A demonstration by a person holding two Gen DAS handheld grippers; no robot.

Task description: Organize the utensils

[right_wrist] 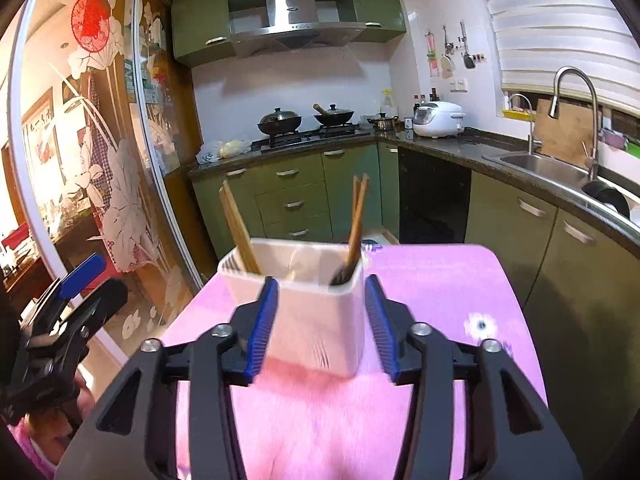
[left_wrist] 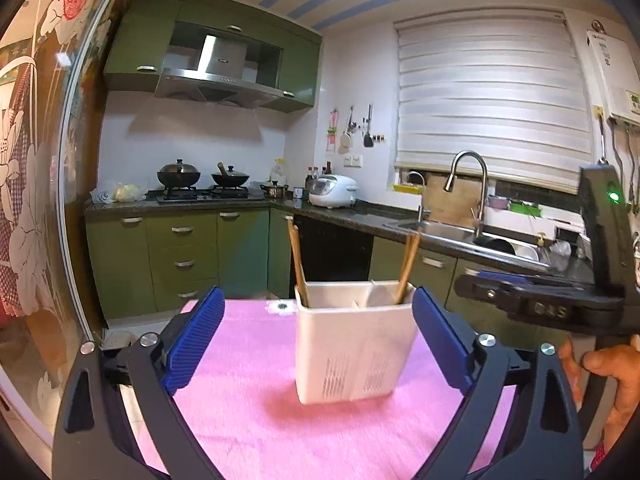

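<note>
A white utensil holder (left_wrist: 356,344) stands upright on the pink tablecloth (left_wrist: 248,420). Wooden chopsticks lean out of its left compartment (left_wrist: 298,264) and its right compartment (left_wrist: 408,268). My left gripper (left_wrist: 318,300) is open wide, and the holder stands just beyond its blue pads, untouched. My right gripper (right_wrist: 321,280) is open too. The holder (right_wrist: 316,320) sits framed between its fingertips, with no pad pressing on it. From this side the chopsticks (right_wrist: 358,220) rise from the near right corner. The left wrist view has the right gripper (left_wrist: 520,296) hovering to the holder's right, with a hand below it.
The pink cloth's far edge (right_wrist: 440,248) drops off toward green kitchen cabinets (left_wrist: 184,248). A dark counter with a sink (left_wrist: 460,232) runs along the right. A patterned glass sliding door (right_wrist: 120,184) stands on the left. A stove with two woks (right_wrist: 304,120) is at the back.
</note>
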